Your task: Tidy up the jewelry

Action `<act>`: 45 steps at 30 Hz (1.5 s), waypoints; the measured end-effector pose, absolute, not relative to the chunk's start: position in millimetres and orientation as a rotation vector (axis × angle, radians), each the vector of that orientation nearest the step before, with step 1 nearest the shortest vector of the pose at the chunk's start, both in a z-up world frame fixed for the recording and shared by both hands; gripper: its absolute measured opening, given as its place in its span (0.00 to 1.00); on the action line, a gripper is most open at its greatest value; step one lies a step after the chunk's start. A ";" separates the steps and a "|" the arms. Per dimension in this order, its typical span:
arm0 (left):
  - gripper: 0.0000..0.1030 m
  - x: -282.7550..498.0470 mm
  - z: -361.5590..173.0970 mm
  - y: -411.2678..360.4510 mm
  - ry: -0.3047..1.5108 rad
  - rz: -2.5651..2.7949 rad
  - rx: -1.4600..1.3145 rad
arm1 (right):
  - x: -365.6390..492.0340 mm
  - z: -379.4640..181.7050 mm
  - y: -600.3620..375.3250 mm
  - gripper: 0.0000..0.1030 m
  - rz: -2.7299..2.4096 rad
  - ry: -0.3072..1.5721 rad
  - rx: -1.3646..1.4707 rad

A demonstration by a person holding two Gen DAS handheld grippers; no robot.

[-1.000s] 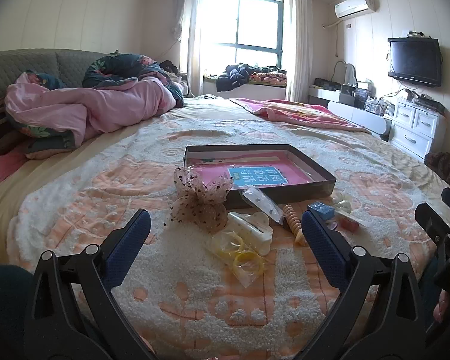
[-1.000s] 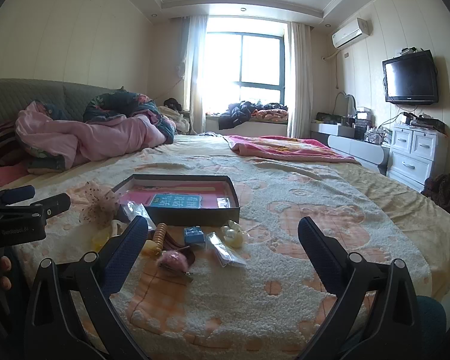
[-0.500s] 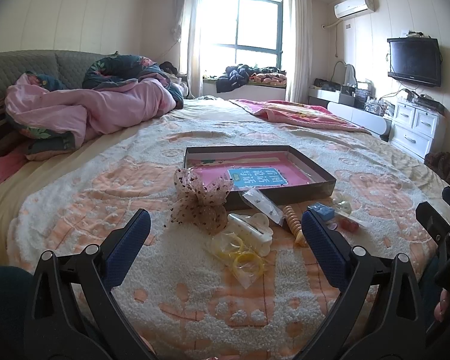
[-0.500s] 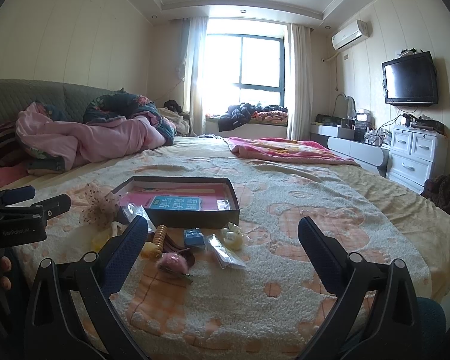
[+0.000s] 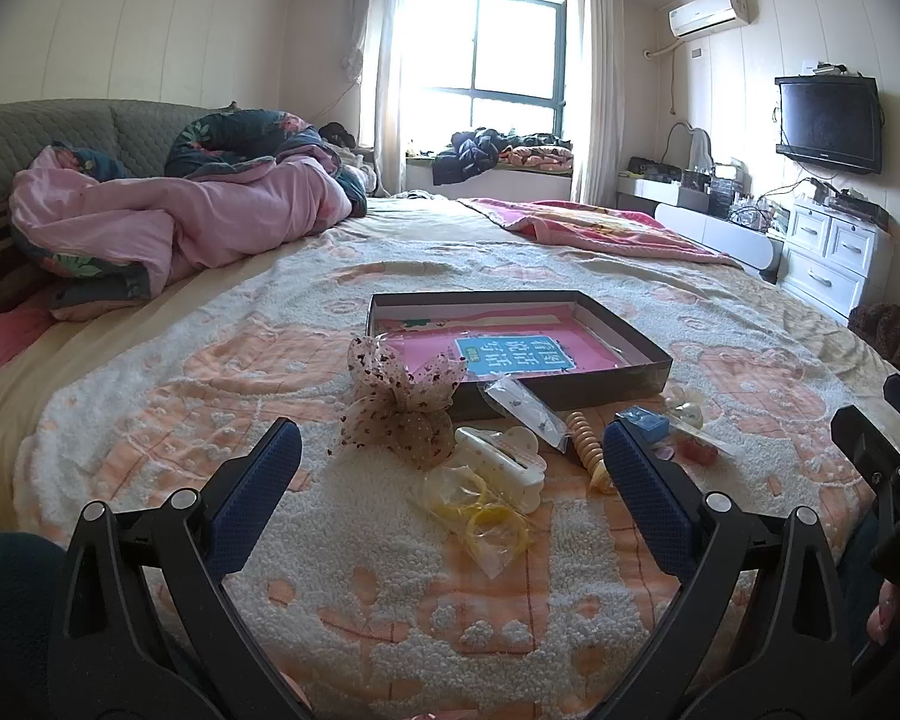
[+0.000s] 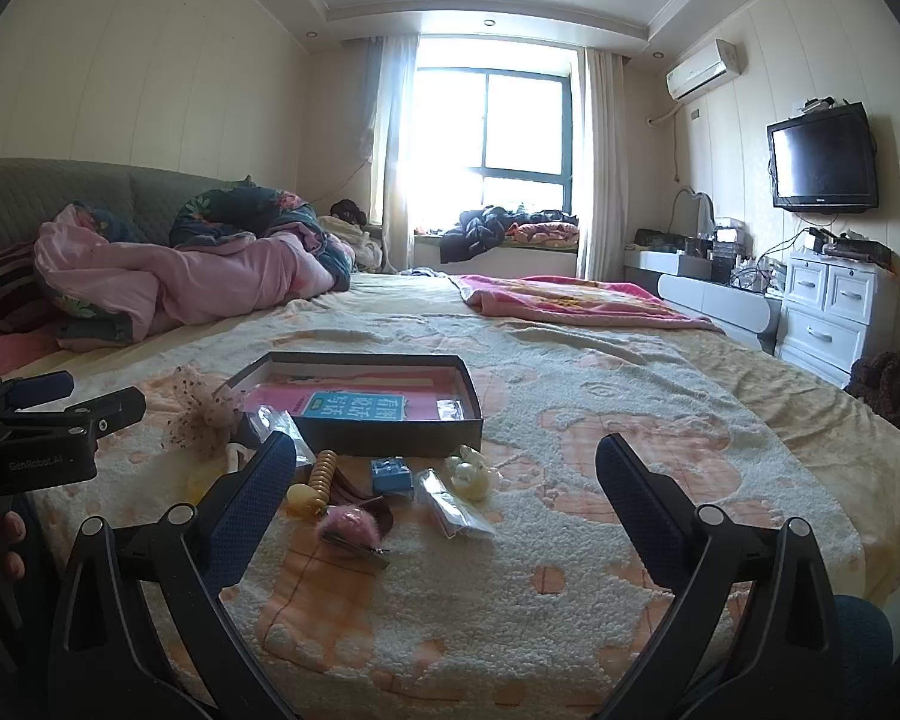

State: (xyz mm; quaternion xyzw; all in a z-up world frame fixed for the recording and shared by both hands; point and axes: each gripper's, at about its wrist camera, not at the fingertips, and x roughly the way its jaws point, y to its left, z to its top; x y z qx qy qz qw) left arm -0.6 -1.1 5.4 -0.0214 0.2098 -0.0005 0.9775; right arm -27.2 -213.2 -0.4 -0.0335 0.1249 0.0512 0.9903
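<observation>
A dark shallow box [image 5: 648, 375] [image 6: 390, 435] with a pink lining and a blue card lies on the bed. In front of it lie a dotted mesh bow [image 5: 402, 408], a white claw clip [image 5: 504, 462], yellow bands in a clear bag [image 5: 492, 519], a small clear packet [image 5: 525, 408], a beaded spiral tie [image 5: 588, 447] [image 6: 324, 468], a blue clip [image 6: 392, 476], a pink fluffy clip [image 6: 351, 528] and pearl pieces [image 6: 471, 474]. My left gripper [image 5: 450, 480] is open and empty, short of the items. My right gripper [image 6: 447, 480] is open and empty, near the items.
A pink quilt [image 5: 168, 228] is piled at the bed's far left. A pink blanket [image 5: 594, 228] lies at the far right. White drawers [image 6: 834, 312] and a wall television [image 6: 822, 159] stand right of the bed. The bedspread [image 6: 630, 420] is bare to the right of the box.
</observation>
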 end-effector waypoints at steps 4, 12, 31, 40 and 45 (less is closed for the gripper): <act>0.90 -0.6 5.5 -1.2 0.422 0.000 -0.043 | -26.8 0.1 -212.9 0.94 0.105 0.251 -0.064; 0.90 -0.7 5.6 -1.3 0.422 0.002 -0.043 | -27.0 0.7 -212.4 0.94 0.105 0.251 -0.063; 0.90 5.0 1.1 9.1 0.441 0.036 -0.064 | -19.0 -8.6 -203.3 0.94 0.163 0.280 -0.080; 0.90 11.3 -1.6 21.2 0.463 0.071 -0.082 | -9.1 -15.4 -184.0 0.94 0.258 0.337 -0.100; 0.90 16.6 -2.9 28.3 0.480 0.088 -0.097 | 1.7 -23.2 -170.6 0.94 0.304 0.390 -0.118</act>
